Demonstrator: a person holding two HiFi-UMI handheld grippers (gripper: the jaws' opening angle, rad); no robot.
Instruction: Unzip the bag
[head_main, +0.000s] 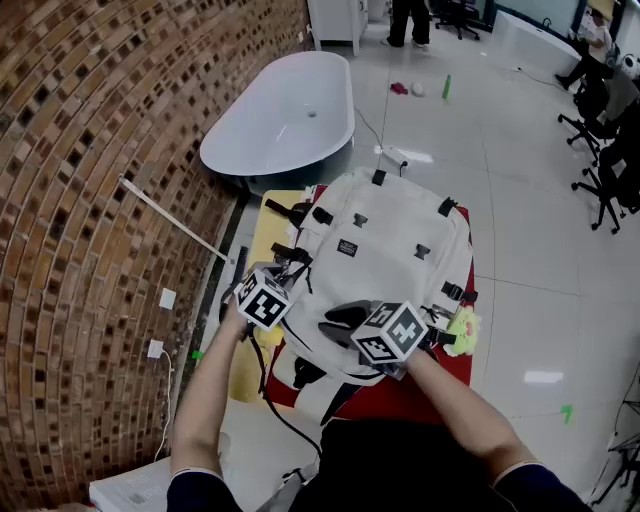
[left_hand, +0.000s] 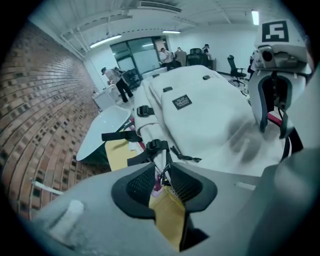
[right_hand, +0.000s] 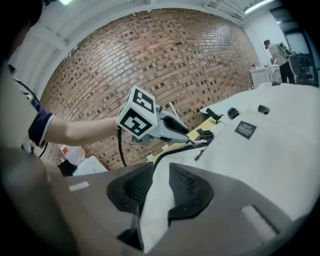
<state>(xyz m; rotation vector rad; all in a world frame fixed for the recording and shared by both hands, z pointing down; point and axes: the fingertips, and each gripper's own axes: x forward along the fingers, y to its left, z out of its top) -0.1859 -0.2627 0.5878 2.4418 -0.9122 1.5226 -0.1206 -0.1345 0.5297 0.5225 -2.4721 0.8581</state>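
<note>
While the white bag (head_main: 385, 240) lies flat on the red counter (head_main: 435, 395), the left tool (left_hand: 161, 171) sits released around what looks like a zipper pull (left_hand: 162, 178) at the bag's left side. The right tool (right_hand: 156, 175), also slack, straddles fabric at the bag's near end, probably to steady it.

Left of frame: curved brick wall (head_main: 90, 200), leaning white rod (head_main: 175, 220); narrow gap to table (head_main: 420, 395).
Upper centre: bathtub (head_main: 285, 115), just beyond the table.
Centre: backpack (head_main: 385, 250) covers most of the tabletop.
Right: open tiled floor (head_main: 540, 230); office chairs (head_main: 600, 120) upper right, well apart from the table.
</note>
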